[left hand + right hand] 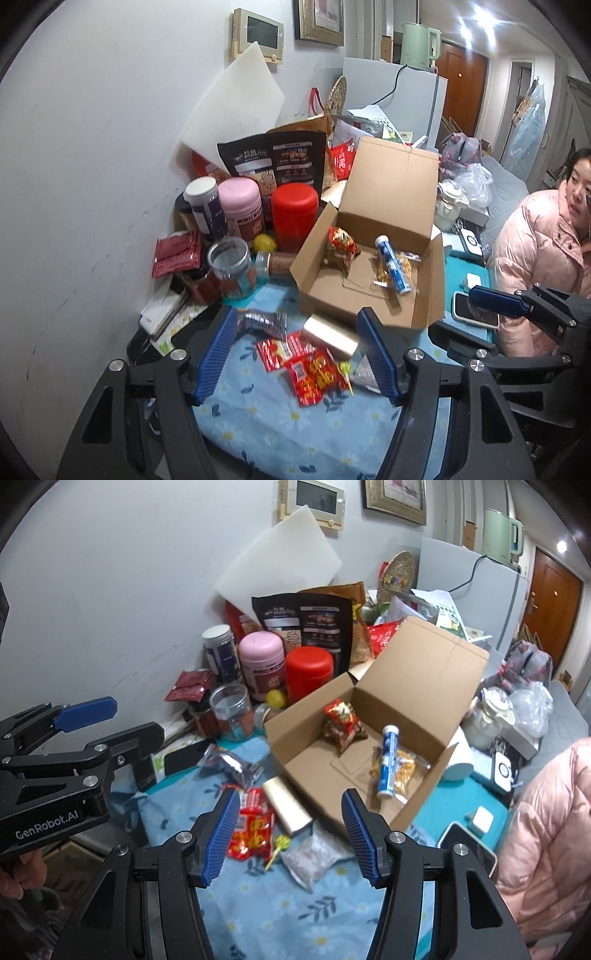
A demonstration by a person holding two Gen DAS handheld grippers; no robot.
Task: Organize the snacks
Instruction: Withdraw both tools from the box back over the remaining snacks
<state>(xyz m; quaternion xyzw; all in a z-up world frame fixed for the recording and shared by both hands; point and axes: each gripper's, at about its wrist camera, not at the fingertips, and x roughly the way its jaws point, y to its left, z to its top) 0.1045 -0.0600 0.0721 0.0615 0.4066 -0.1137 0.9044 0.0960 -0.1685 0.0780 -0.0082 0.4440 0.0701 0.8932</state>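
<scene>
An open cardboard box (391, 206) (417, 668) stands on the blue floral cloth. Inside lie a red snack bag (341, 247) (341, 725), a blue-and-white tube (391, 264) (388, 762) and a clear packet of yellow snacks (384, 273) (404, 770). In front of the box lie red packets (310, 369) (251, 827), a gold box (330, 336) (290, 810), a lollipop (280, 843), a silver pouch (260, 321) (231, 762) and a white packet (312, 858). My left gripper (295, 354) is open and empty above the red packets. My right gripper (290, 834) is open and empty above the same pile.
Jars, a red canister (295, 214), a pink canister (242, 206) and a black bag (280, 158) crowd the wall behind the box. A phone (474, 310) lies to the right. A person in a pink jacket (535, 251) sits at right.
</scene>
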